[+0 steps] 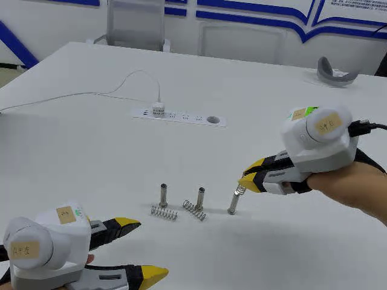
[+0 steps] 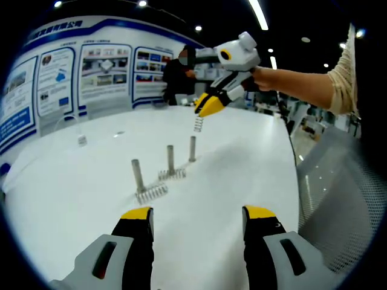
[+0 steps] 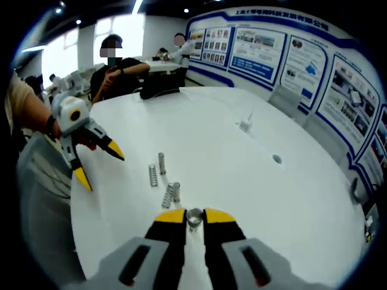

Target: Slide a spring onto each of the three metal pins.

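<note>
Left tongs (image 1: 142, 251): closest to us, low at the front. They are open wide, hold nothing, and sit well apart from the pins.
Held spring (image 1: 240, 190): pinched at its top end by the right tongs (image 1: 248, 179), which are squeezed shut on it. It hangs right over the end pin (image 1: 233, 205).
Step now: I think the first spring is about to go on. No pin has a spring on it yet.
Middle pin (image 1: 200, 197): stands up bare, with the middle spring (image 1: 194, 210) lying at its foot.
Last pin (image 1: 163, 194): stands up bare, with the last spring (image 1: 164, 212) lying flat just in front of it.
Next move: I think the spring's hole must line up with the pin top. Then it can go straight down and be let go.
Surface (image 1: 272, 90): white and wide. A power strip (image 1: 178, 116) lies farther back, well apart from the pins.
Head view: the held spring and the end pin seem to touch, and the pin looks tilted.
Left gripper view: from the side, the end pin (image 2: 192, 148) stands straight. There is a small gap between its top and the held spring (image 2: 198, 124).
Right gripper view: we look down at the round end of the held spring (image 3: 194, 219) between the shut tongs. The end pin is hidden under it. The left tongs (image 3: 100, 164) are spread open across the surface.
</note>
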A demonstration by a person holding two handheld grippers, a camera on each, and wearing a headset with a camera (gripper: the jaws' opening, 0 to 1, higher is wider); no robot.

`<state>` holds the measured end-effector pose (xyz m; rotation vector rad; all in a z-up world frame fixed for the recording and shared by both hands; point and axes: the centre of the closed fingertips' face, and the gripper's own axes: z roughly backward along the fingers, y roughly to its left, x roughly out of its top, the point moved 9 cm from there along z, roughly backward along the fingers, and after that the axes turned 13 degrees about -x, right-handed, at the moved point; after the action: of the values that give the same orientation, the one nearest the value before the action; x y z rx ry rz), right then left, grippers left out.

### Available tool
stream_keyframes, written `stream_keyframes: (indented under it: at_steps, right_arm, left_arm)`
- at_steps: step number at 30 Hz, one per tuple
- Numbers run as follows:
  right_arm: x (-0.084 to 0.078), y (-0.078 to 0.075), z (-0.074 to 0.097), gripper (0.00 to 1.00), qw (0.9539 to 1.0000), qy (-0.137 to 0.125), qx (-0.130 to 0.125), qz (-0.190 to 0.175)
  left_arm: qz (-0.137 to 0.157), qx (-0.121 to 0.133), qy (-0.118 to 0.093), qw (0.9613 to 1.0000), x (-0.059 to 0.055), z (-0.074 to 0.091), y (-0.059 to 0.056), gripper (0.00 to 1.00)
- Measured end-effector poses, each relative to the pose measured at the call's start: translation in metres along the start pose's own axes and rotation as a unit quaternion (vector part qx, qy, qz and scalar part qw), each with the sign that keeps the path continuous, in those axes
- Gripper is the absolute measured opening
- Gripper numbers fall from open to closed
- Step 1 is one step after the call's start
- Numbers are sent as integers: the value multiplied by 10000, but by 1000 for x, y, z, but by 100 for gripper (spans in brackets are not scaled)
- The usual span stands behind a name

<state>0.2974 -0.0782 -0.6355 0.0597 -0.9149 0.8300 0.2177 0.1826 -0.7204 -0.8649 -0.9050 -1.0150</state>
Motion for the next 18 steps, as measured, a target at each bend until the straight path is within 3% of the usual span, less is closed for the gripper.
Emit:
stream_keyframes:
  at_steps: [18]
  right_arm:
    - [-6, -3, -14, 12, 9998, 147, 13, -167]
  left_arm:
    - [40, 19, 33, 10000, -2, 2, 0, 60]
